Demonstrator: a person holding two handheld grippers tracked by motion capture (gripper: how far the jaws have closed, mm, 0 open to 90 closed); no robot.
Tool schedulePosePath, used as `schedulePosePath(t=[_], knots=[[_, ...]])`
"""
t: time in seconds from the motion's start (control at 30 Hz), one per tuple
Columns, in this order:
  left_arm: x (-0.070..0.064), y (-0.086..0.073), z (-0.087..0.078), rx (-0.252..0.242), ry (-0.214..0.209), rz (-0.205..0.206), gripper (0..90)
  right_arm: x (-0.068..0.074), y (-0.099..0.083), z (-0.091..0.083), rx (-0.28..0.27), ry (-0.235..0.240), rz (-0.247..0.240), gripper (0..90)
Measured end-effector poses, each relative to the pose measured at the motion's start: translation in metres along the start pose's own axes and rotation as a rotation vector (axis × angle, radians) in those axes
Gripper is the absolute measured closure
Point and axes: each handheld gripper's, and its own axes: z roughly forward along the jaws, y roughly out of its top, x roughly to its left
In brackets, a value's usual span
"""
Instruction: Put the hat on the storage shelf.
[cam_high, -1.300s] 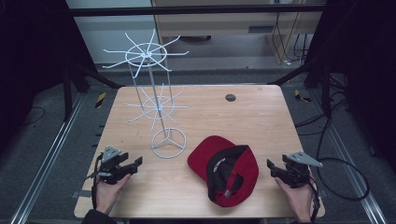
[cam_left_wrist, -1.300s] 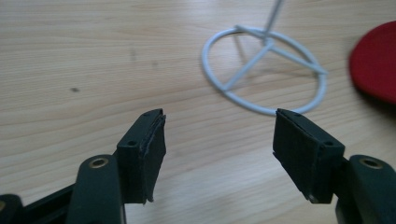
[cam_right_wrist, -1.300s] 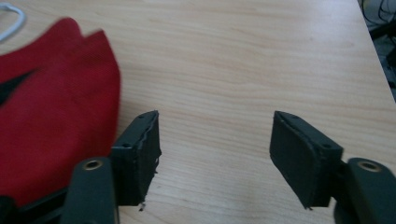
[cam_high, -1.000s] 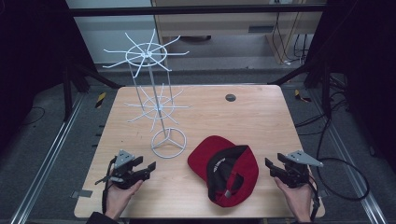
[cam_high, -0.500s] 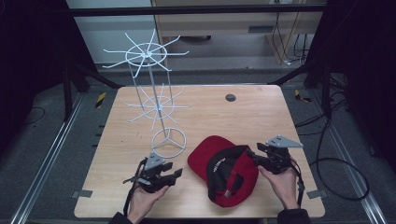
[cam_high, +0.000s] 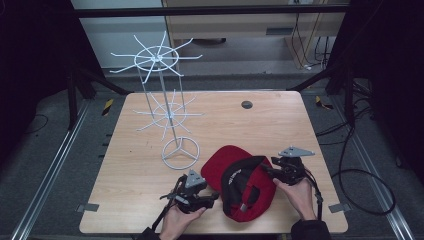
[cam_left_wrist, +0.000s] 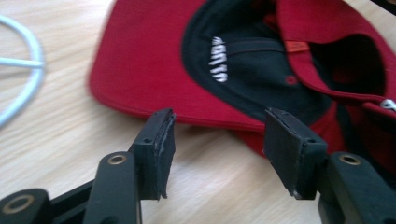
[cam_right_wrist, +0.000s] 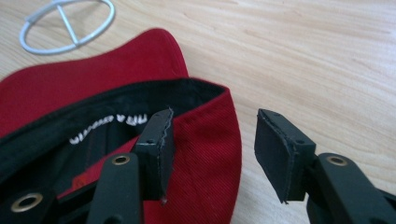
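A red cap with a black lining lies upside down on the wooden table, near the front edge. My left gripper is open just left of the cap; its jaws face the brim's edge, nothing between them. My right gripper is open at the cap's right side. One of its jaws hangs over the cap's crown and the other over bare wood. A white wire rack with two tiers of spokes stands behind the cap on a ring base.
A small dark round disc sits near the table's far edge. Black frame bars and cables surround the table, with a metal rail along the floor at left. Bare wood stretches to the left and back right of the rack.
Both grippers have moved inward from the table's front corners to the cap, left one rightward, right one leftward. The cap and rack have stayed put.
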Motion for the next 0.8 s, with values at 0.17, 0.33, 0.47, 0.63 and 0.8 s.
schedulePosePath(t=[0.17,0.33,0.47,0.63,0.8], knots=[[-0.009,0.001,0.007,0.011,-0.03,0.0,40.1,-0.001,-0.003,0.003,0.013,0.015,0.0,52.9],[-0.011,0.003,0.014,0.024,-0.004,0.005,45.1,0.002,-0.005,0.01,0.055,0.003,-0.041,61.1],[-0.011,0.004,0.014,0.025,-0.003,-0.006,47.1,0.002,-0.006,0.01,0.069,-0.009,-0.052,75.8],[-0.012,0.004,0.013,0.023,-0.018,-0.029,44.6,0.002,-0.005,0.006,0.051,-0.019,-0.05,85.3],[-0.017,0.003,0.015,0.037,-0.009,-0.044,39.5,0.003,-0.005,0.004,0.05,-0.018,-0.059,86.3]])
